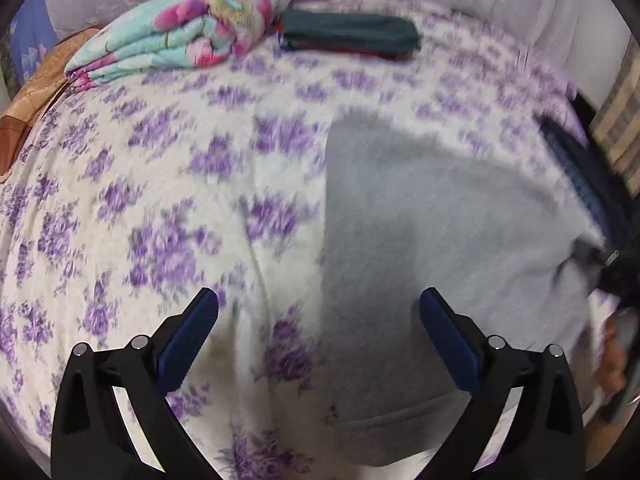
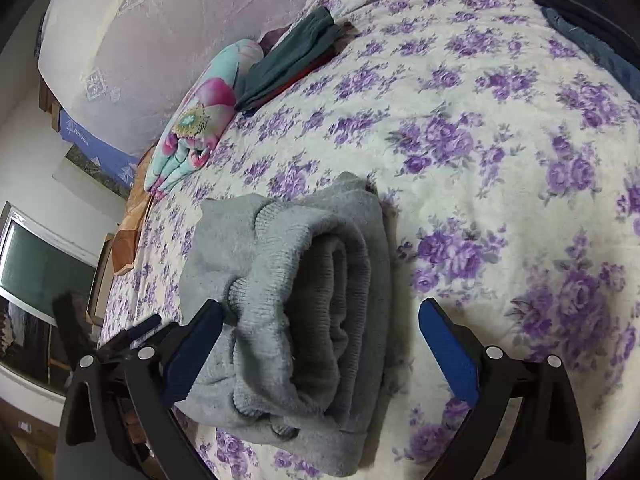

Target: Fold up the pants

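Observation:
The grey pants [image 2: 304, 304] lie folded in a thick bundle on the floral bedspread [image 2: 500, 160], cuffs facing the camera. My right gripper [image 2: 320, 344] is open, its jaws on either side of the bundle's near end, not closed on it. In the left wrist view the pants [image 1: 432, 240] appear as a blurred grey slab. My left gripper [image 1: 318, 344] is open above the bedspread [image 1: 160, 200], its right finger over the grey fabric. The right gripper shows at that view's right edge [image 1: 616, 264].
A folded floral quilt [image 1: 180, 28] and a stack of dark folded clothes [image 1: 348, 34] lie at the far side of the bed by the wall. Dark garments [image 2: 592, 28] lie at the bed's far right. A television [image 2: 36, 264] stands left of the bed.

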Demonstrator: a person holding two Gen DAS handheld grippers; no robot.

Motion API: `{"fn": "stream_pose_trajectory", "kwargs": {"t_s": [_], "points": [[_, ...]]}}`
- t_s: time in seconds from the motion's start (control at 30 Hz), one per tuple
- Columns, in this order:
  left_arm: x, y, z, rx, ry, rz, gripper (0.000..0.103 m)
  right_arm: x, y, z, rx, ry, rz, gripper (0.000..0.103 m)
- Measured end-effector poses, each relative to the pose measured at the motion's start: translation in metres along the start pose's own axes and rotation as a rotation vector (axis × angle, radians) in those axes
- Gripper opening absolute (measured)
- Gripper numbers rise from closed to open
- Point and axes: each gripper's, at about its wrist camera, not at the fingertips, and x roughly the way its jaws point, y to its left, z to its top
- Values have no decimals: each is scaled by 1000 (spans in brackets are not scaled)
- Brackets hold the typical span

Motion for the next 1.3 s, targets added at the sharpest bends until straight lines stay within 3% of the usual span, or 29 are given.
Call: {"fn": "stream_pose_trajectory", "kwargs": {"t_s": [0.13, 0.3, 0.43, 0.5, 0.63, 0.77, 0.9, 0.97, 1.07, 1.17, 1.27, 1.3], "points": [[11, -8, 13, -12, 50, -87, 98, 2, -3, 0, 21, 6, 26, 99], [41, -11, 14, -52, 127, -139, 99, 6, -8, -4, 27, 33, 37, 99], [64, 1, 15, -176, 205, -272, 99, 16, -10, -3, 67, 81, 80, 99], [75, 3, 16, -186, 236, -341, 99, 27, -5, -1, 72, 118, 112, 100], [87, 6, 18, -170, 262, -435, 99, 46, 6, 0, 46, 132, 77, 100], [83, 8, 15, -151, 258, -444, 99, 47, 15, -2, -7, 113, 51, 99], [78, 17, 12, -174, 284, -489, 98, 38, 17, -6, -68, 73, 57, 65], [74, 15, 8, -143, 289, -521, 98, 33, 15, -7, -85, 64, 77, 61], [77, 9, 5, -104, 291, -519, 99, 35, 10, -8, -75, 65, 92, 64], [80, 6, 6, -103, 288, -515, 99, 43, 3, -6, -34, 96, 109, 80], [78, -4, 6, -87, 268, -484, 98, 47, 6, -7, -40, 96, 104, 85], [76, -8, 6, -75, 258, -477, 90, 47, 10, -7, -60, 92, 87, 83]]}}
